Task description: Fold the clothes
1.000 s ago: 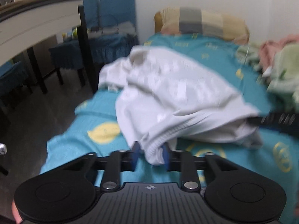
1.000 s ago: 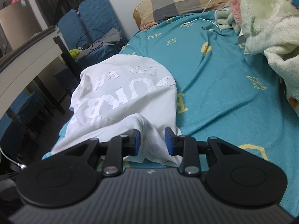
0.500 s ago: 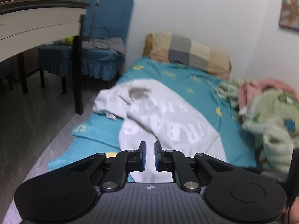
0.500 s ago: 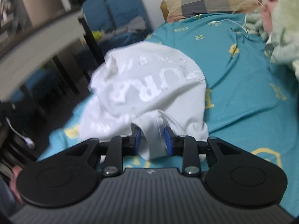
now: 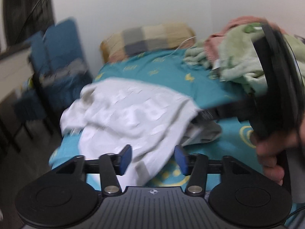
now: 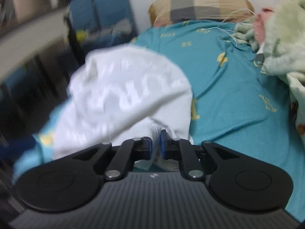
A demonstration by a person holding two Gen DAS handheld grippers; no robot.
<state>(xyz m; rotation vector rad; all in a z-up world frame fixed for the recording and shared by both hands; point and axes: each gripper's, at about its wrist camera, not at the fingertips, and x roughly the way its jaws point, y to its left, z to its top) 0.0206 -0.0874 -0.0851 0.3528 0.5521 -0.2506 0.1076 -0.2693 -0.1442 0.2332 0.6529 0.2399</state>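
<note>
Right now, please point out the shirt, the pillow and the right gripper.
shirt [image 6: 124, 87], right wrist view, printed front.
pillow [image 6: 200, 5], right wrist view, checked middle.
right gripper [image 6: 156, 145], right wrist view, between fingertips.

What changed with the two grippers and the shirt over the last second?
The left gripper let go of the white shirt, closed empty, and is now open wide over its near edge. The right gripper stayed shut on the shirt's ribbed edge. The shirt still lies on the teal bedsheet.

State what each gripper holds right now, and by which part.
The right gripper is shut on the white shirt, pinching its ribbed edge. The left gripper is open, with shirt fabric between its fingers but not clamped.
</note>
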